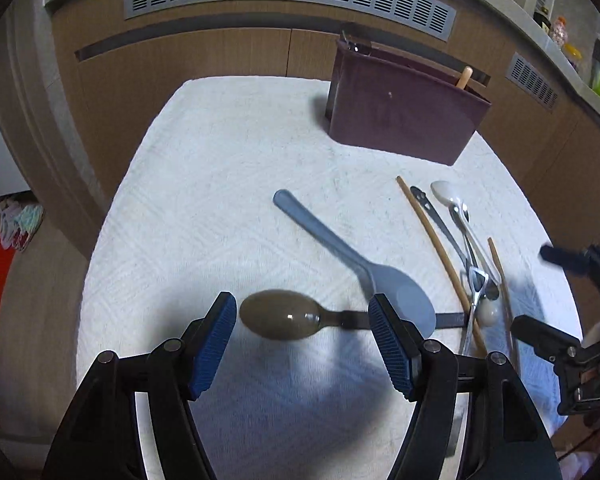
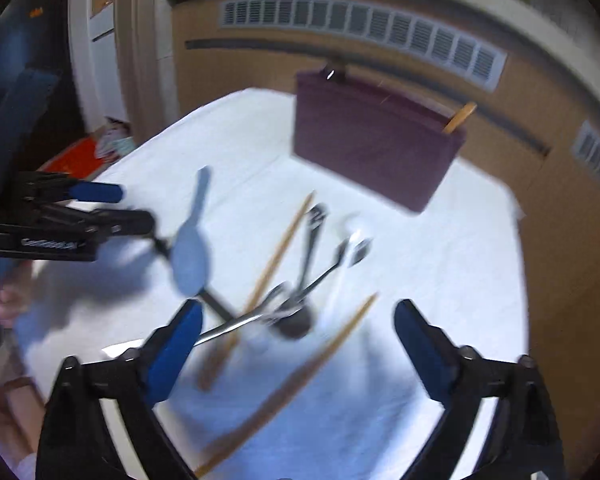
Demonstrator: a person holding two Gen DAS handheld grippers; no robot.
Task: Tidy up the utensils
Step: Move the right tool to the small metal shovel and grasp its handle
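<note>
Left hand-held gripper (image 1: 302,330) open, brown spoon (image 1: 278,314) between jaws.

A brown spoon (image 1: 278,314), grey spatula (image 1: 352,258), chopsticks (image 1: 440,248) and metal cutlery (image 1: 466,248) lie before the upright maroon holder (image 1: 400,116).

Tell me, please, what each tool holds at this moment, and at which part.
Nothing is held. The left tool stands open above the brown spoon; the right tool stands open above the chopsticks.

Left gripper (image 1: 302,330) black, ribbed blue pads, silver pivot screws, right gripper (image 2: 298,354) matching black-and-blue
</note>
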